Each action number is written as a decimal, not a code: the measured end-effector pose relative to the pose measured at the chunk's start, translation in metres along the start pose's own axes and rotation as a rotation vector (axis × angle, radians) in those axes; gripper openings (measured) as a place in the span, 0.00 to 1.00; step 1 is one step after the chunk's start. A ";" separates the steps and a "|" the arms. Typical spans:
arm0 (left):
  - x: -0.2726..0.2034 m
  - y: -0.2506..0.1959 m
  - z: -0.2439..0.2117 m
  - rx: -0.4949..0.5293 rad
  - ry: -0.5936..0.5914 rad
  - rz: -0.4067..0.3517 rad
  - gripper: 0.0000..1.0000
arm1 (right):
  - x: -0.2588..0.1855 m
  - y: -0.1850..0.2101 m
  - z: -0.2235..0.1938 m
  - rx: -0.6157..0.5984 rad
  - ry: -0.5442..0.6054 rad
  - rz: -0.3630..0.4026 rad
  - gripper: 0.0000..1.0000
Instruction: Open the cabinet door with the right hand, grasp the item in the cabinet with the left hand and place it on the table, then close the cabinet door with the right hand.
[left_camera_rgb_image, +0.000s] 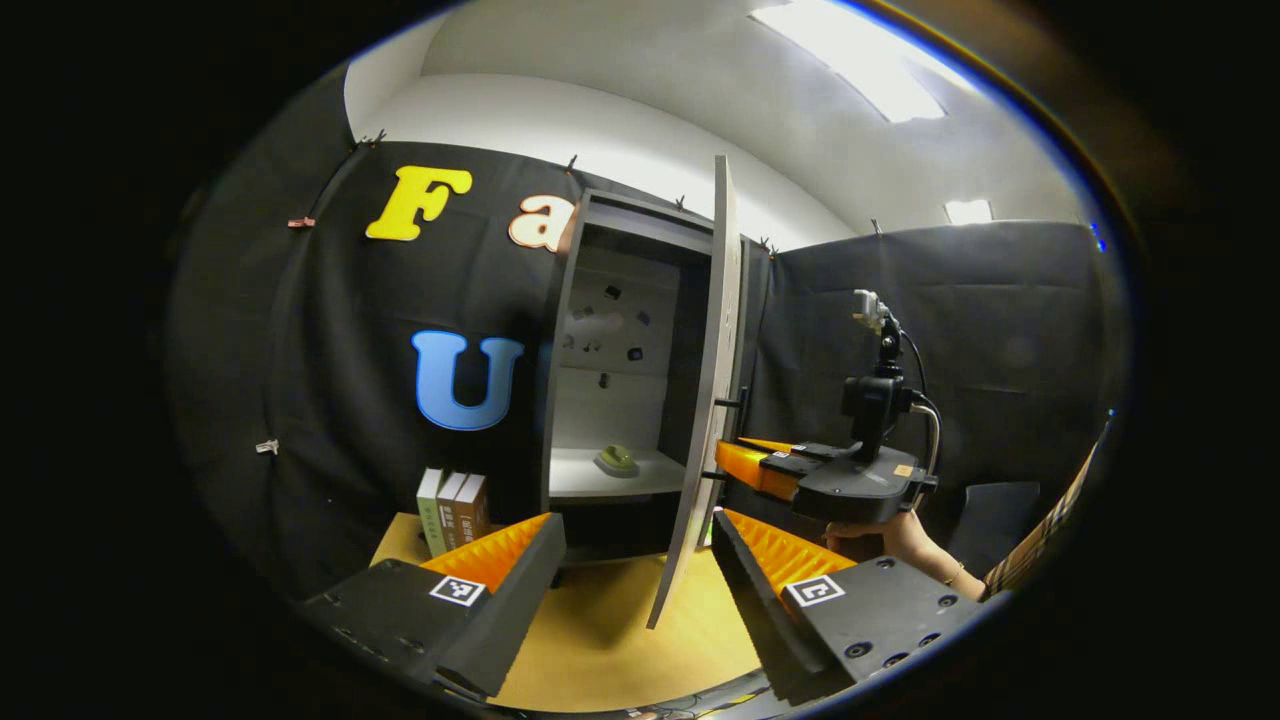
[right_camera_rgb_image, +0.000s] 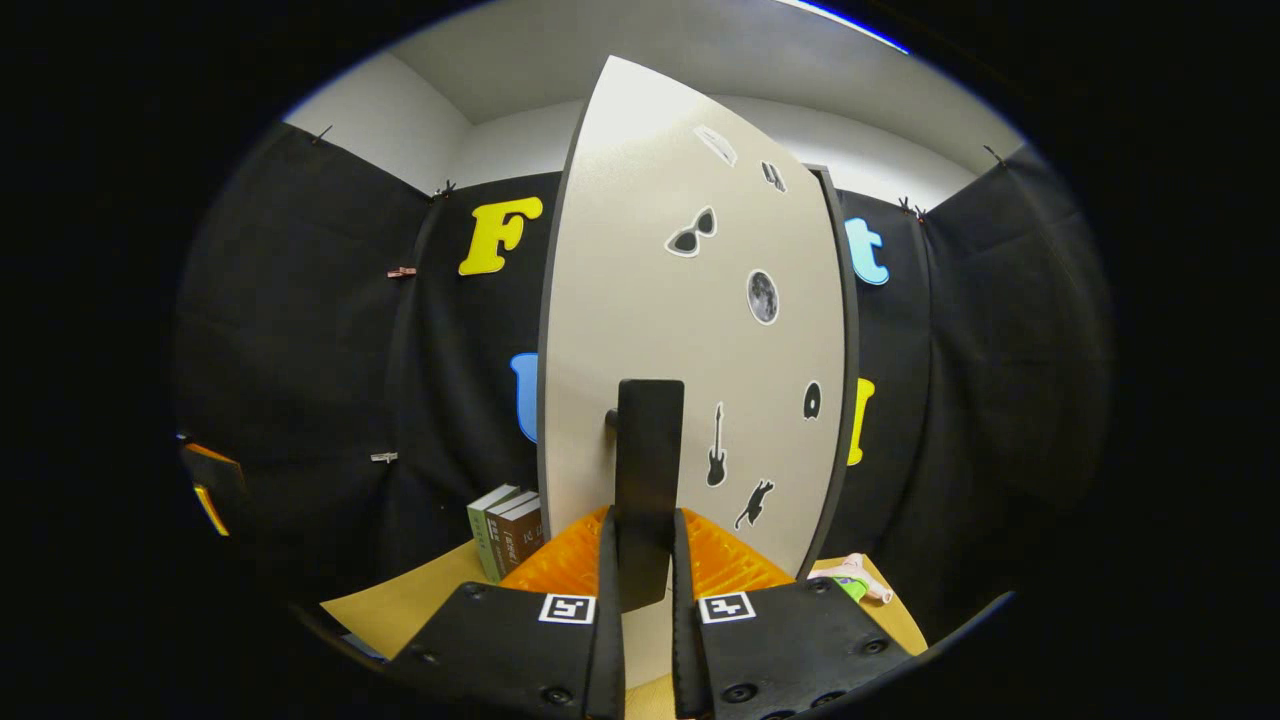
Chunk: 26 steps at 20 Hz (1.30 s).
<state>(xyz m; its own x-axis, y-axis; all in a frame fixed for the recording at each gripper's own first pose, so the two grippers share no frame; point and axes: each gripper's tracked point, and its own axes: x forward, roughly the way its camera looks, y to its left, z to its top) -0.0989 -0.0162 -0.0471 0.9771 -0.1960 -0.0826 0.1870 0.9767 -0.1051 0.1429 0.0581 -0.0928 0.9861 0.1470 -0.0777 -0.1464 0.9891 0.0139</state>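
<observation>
Green item (left_camera_rgb_image: 617, 460) lies inside cabinet (left_camera_rgb_image: 640, 290), door (left_camera_rgb_image: 705, 400) open.

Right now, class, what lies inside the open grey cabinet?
A small green item rests on the grey cabinet's white shelf; stickers dot the back wall. The dark compartment beneath can't be made out.

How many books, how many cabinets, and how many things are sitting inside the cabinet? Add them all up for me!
Books: 3, standing side by side on the table beside the cabinet
Cabinets: 1, its door swung open
Items on the cabinet shelf: 1, a small greenish thing
Total: 5
</observation>
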 end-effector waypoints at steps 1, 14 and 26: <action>0.003 -0.004 -0.002 0.000 0.005 -0.015 0.93 | -0.002 -0.002 0.001 0.000 0.001 -0.002 0.23; 0.059 -0.066 0.004 0.040 -0.024 -0.137 0.93 | -0.017 -0.031 0.000 -0.071 0.018 -0.042 0.22; 0.081 -0.072 0.004 -0.003 -0.023 -0.149 0.94 | -0.025 -0.054 -0.003 -0.016 0.023 -0.112 0.17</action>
<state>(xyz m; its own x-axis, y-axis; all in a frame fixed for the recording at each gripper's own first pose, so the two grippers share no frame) -0.0332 -0.1022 -0.0418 0.9406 -0.3369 -0.0432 0.3300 0.9366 -0.1176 0.1257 0.0010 -0.0942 0.9943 0.0351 -0.1010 -0.0365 0.9993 -0.0125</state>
